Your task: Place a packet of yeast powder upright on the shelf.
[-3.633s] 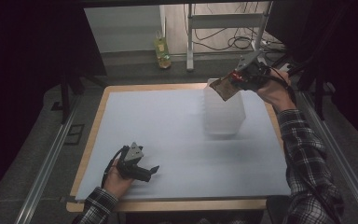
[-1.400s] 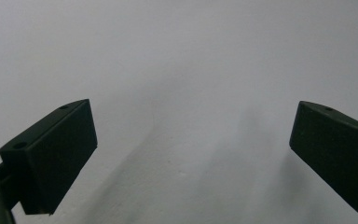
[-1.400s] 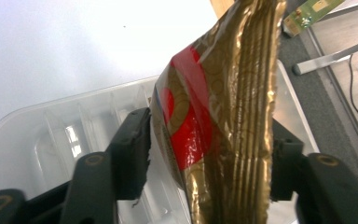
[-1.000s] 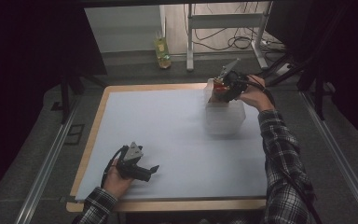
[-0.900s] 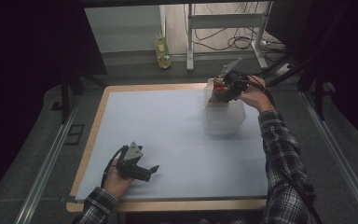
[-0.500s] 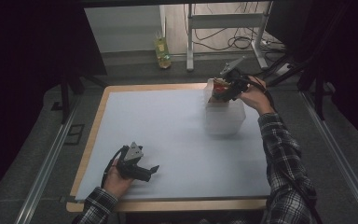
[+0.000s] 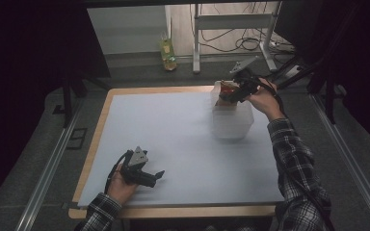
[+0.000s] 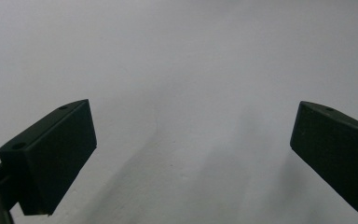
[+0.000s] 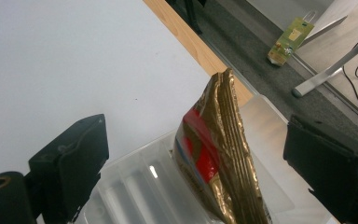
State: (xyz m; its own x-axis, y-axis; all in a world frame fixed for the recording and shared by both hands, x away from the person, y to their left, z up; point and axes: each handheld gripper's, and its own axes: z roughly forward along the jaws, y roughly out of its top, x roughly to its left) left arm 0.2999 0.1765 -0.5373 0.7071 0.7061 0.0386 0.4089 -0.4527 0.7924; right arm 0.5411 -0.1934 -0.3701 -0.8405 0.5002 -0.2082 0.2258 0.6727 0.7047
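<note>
In the high view, the left gripper lay low at the lower left of the frame, held in the person's left hand over the white sheet that covered the wooden table. In the left gripper view its jaws stood wide apart with nothing but bare white surface between them.

The right gripper was at the upper right of centre in the high view, held by the right hand just above a translucent plastic container standing on the sheet near the table's far edge. In the right gripper view its jaws were spread well apart, and a gold and red foil packet stood upright on edge inside the container, between the jaws but touching neither.

A green and yellow carton stood on the floor beyond the table.
</note>
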